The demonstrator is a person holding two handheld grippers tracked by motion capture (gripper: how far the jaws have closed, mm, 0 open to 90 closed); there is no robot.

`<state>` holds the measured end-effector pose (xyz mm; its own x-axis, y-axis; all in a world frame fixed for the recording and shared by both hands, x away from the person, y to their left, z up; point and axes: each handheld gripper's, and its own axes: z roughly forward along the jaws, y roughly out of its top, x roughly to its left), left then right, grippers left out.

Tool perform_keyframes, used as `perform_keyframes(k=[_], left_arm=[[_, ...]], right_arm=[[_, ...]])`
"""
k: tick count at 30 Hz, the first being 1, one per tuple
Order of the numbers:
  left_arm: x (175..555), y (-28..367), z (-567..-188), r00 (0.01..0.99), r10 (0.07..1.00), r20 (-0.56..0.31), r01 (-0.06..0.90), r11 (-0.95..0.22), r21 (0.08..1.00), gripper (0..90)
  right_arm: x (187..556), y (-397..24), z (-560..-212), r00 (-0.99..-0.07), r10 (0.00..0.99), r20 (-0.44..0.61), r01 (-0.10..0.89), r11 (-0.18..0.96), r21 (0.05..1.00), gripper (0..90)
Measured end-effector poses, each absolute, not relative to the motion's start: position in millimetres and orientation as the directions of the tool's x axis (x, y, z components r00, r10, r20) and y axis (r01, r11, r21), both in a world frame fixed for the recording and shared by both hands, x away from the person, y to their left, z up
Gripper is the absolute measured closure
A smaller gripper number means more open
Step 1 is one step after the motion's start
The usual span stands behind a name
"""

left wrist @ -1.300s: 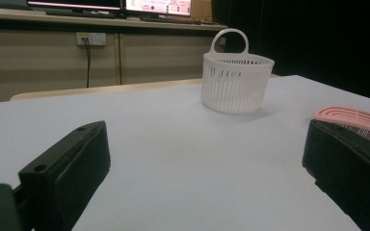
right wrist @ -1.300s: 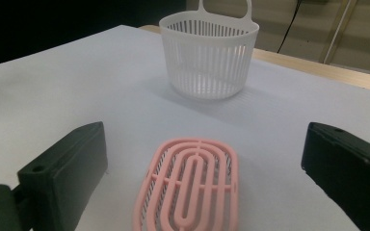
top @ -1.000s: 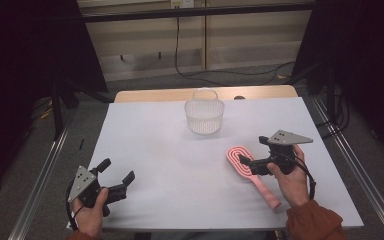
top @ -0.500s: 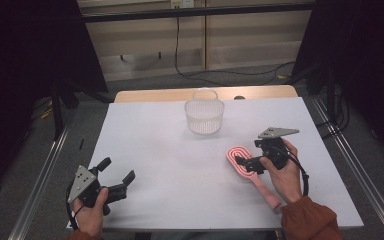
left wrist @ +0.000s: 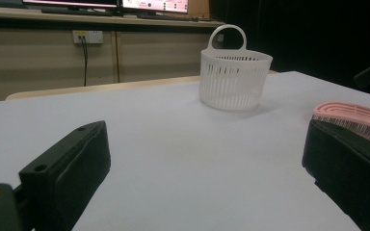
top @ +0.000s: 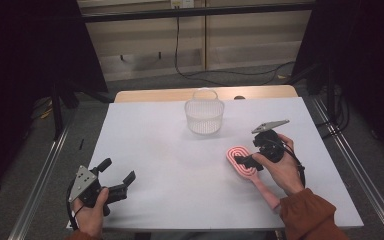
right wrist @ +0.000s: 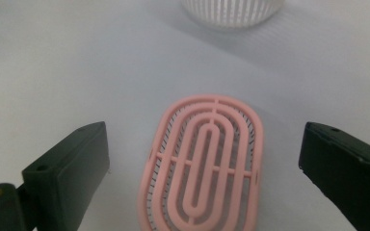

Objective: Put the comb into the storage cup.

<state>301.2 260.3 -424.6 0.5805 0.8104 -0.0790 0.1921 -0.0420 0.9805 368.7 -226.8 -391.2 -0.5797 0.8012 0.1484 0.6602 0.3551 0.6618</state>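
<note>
Nothing's grabbed yet: I'm hovering the right tool (right wrist: 202,159), jaws spread wide, over the pink brush (right wrist: 203,161) lying near the basket (top: 204,115); left tool (top: 111,181) is idling open.

Brush: a pink plastic hairbrush (top: 243,163) with an oval, vented head of concentric loops and a straight handle.
Brush pose: it lay flat on the white table, right of centre in the high view, head toward the upper left, handle toward the lower right; pale bristles showed under the head (right wrist: 205,163).
Basket: a white slotted plastic basket (top: 204,116) with a loop handle stood upright at upper centre, well apart from the brush.
</note>
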Motion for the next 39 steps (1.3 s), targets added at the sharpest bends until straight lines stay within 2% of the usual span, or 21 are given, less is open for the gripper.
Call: perform_keyframes(k=[4,11,14,22,39], left_arm=[[301.0,260.0,-424.5,0.582,0.809,-0.079,0.191,-0.041,0.981,3.0],[301.3,260.7,-424.9,0.581,0.810,-0.077,0.191,-0.044,0.981,3.0],[301.7,260.9,-425.0,0.581,0.811,-0.075,0.193,-0.048,0.980,3.0],[301.7,260.8,-425.3,0.580,0.811,-0.071,0.194,-0.052,0.980,3.0],[300.9,260.4,-424.5,0.588,0.806,-0.062,0.185,-0.060,0.981,3.0]], right_arm=[[374.9,-224.2,-393.3,-0.576,0.800,0.169,0.707,0.383,0.595,4.6],[379.6,-216.5,-391.6,-0.585,0.797,0.153,0.728,0.432,0.532,4.5],[382.5,-213.6,-390.8,-0.591,0.793,0.145,0.735,0.457,0.501,9.9],[391.4,-209.5,-394.5,-0.574,0.803,0.160,0.774,0.468,0.428,5.8],[403.0,-198.5,-403.9,-0.551,0.822,0.143,0.810,0.486,0.329,7.2]])
